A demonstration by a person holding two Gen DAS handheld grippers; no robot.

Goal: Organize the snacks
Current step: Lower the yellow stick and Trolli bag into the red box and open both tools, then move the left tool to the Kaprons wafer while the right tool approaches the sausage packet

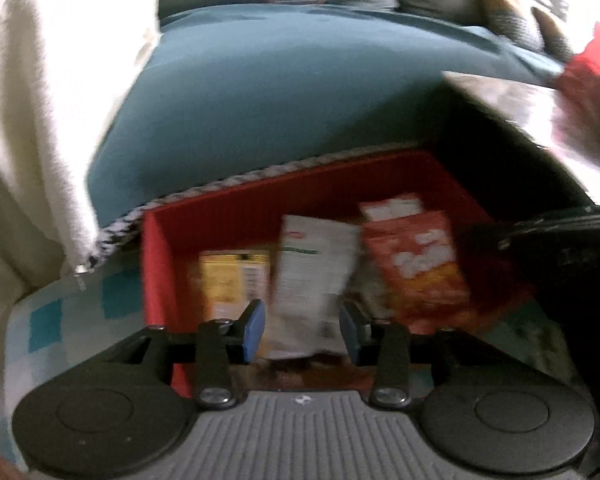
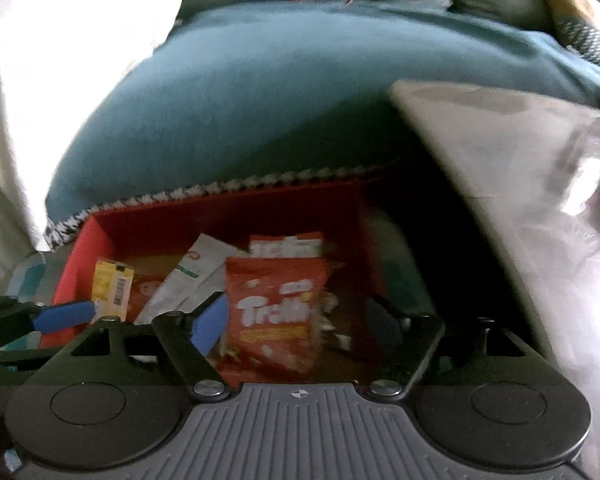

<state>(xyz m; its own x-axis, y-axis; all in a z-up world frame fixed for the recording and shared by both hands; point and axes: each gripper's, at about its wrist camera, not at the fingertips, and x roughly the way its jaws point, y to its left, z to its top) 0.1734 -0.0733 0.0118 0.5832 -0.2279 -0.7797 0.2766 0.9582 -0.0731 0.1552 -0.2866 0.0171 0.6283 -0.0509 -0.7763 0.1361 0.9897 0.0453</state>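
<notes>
A red box holds snacks: a yellow packet, a white packet and an orange-red bag. My left gripper is open, its blue pads on either side of the white packet's near end; I cannot tell if they touch it. My right gripper is open over the orange-red bag. The left gripper's blue fingertip shows at the left in the right wrist view.
A teal cushion lies behind the box. A pale board leans at the right. A red wrapper is at the far right. White fabric hangs at the left.
</notes>
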